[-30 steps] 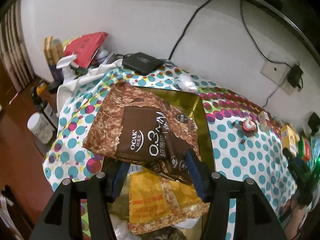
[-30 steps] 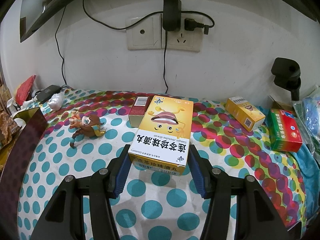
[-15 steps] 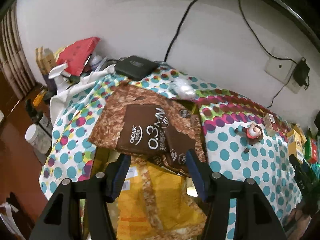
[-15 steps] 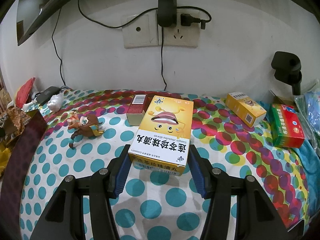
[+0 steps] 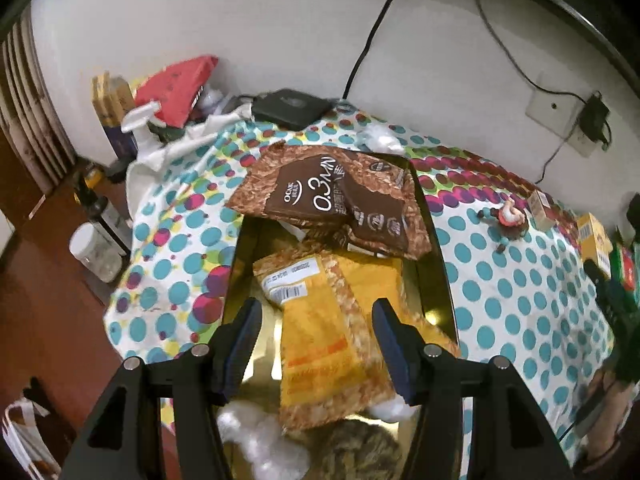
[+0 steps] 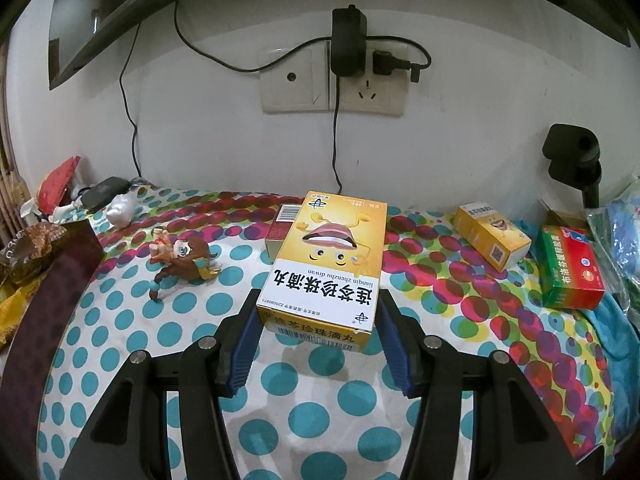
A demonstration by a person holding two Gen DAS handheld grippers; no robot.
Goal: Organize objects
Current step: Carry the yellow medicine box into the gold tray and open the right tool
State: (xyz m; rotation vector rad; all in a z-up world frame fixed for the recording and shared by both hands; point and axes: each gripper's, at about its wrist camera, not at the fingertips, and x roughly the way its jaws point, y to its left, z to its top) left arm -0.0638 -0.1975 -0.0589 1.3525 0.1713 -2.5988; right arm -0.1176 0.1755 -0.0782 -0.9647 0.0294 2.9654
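In the left wrist view a brown OCAK snack bag (image 5: pixel 340 204) lies across the far end of a gold box (image 5: pixel 434 248), over a yellow snack bag (image 5: pixel 328 324). My left gripper (image 5: pixel 316 340) is open and empty above the yellow bag. In the right wrist view my right gripper (image 6: pixel 318 338) is shut on a large yellow medicine box (image 6: pixel 330 264) and holds it above the dotted tablecloth (image 6: pixel 304 420). A small maroon box (image 6: pixel 282 228) sits behind it.
A brown toy figure (image 6: pixel 184 260) lies left of the held box. A small yellow box (image 6: pixel 492 236) and a green-red box (image 6: pixel 572 268) lie to the right. Wall sockets with cables (image 6: pixel 352 76) are behind. A black device (image 5: pixel 290 108), red packet (image 5: pixel 176 88) and bottles (image 5: pixel 96 252) crowd the table's left end.
My left gripper has let go of the brown bag and pulled back; the bag now lies on the box's far end. The right gripper has lifted its box slightly.
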